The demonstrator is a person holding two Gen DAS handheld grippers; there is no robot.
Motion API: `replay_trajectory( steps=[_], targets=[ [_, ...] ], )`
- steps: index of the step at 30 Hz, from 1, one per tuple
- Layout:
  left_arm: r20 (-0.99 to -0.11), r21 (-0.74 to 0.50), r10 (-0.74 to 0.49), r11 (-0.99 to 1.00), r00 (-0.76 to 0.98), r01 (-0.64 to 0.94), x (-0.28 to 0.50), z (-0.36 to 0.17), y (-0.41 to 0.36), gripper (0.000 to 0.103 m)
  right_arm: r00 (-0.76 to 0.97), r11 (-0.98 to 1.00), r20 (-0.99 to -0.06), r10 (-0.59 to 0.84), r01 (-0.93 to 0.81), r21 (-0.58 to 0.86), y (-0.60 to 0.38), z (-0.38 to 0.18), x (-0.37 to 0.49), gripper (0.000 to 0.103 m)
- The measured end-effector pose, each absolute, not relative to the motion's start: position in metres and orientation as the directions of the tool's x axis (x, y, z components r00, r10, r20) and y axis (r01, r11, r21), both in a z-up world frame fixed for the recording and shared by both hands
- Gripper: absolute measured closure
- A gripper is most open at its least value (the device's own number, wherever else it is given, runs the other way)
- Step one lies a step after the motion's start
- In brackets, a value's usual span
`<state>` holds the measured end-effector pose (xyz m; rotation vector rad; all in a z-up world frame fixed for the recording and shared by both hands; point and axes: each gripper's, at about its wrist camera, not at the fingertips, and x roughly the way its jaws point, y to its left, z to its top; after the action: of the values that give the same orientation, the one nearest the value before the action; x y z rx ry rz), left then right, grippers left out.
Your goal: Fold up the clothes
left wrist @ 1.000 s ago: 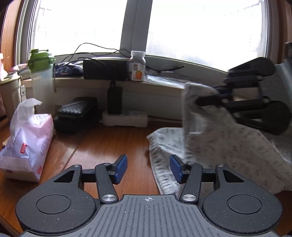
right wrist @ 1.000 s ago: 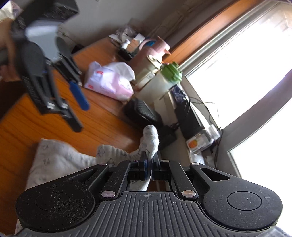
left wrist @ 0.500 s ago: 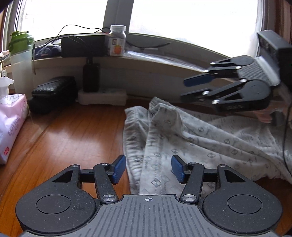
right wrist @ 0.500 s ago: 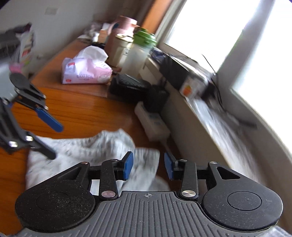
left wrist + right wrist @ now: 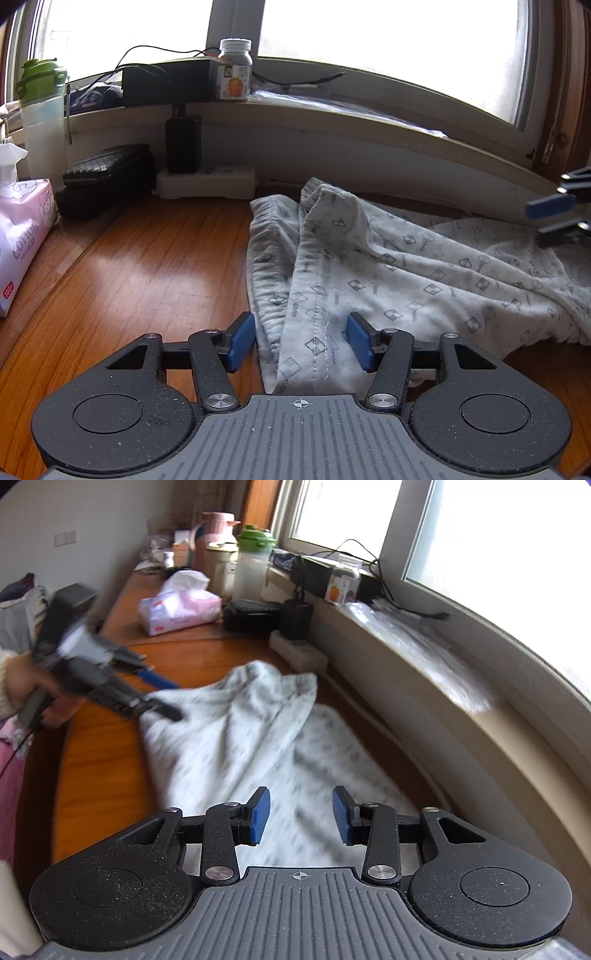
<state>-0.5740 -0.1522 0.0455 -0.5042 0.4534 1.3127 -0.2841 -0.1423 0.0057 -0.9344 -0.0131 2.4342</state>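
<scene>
A pale grey patterned garment (image 5: 388, 273) lies rumpled on the wooden table (image 5: 147, 266), with one layer folded over itself. My left gripper (image 5: 301, 341) is open, its blue pads either side of the garment's near hem, just above it. My right gripper (image 5: 301, 818) is open and empty above the other end of the garment (image 5: 251, 731). In the left wrist view the right gripper (image 5: 557, 218) shows at the far right, open. In the right wrist view the left gripper (image 5: 155, 694) is at the garment's left edge.
A pink tissue pack (image 5: 22, 236), a black case (image 5: 107, 177), a white power strip (image 5: 207, 182) with a black adapter, and a green-lidded shaker bottle (image 5: 42, 118) stand at the back left. A pill bottle (image 5: 234, 70) and cables sit on the windowsill. The sill wall runs behind the garment.
My right gripper let go of the garment, opened and pulled back to the right. The lifted cloth dropped onto the table. My left gripper moved right over the garment's near hem.
</scene>
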Motion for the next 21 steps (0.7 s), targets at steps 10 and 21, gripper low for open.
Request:
replay_trajectory(
  steps=[10,21],
  targets=[
    [-0.551,-0.110,0.803,0.198,0.226,-0.974,-0.572,0.051,-0.154,0.056,-0.622,-0.853,-0.625,0.471,-0.501,-0.144,-0.185,-0.016,-0.266,0.066],
    [-0.573,-0.065,0.792,0.212,0.210,-0.975,-0.564,0.048,-0.148,0.056,-0.611,-0.853,-0.643,0.462,-0.505,-0.133,-0.191,-0.029,-0.258,0.096]
  ],
)
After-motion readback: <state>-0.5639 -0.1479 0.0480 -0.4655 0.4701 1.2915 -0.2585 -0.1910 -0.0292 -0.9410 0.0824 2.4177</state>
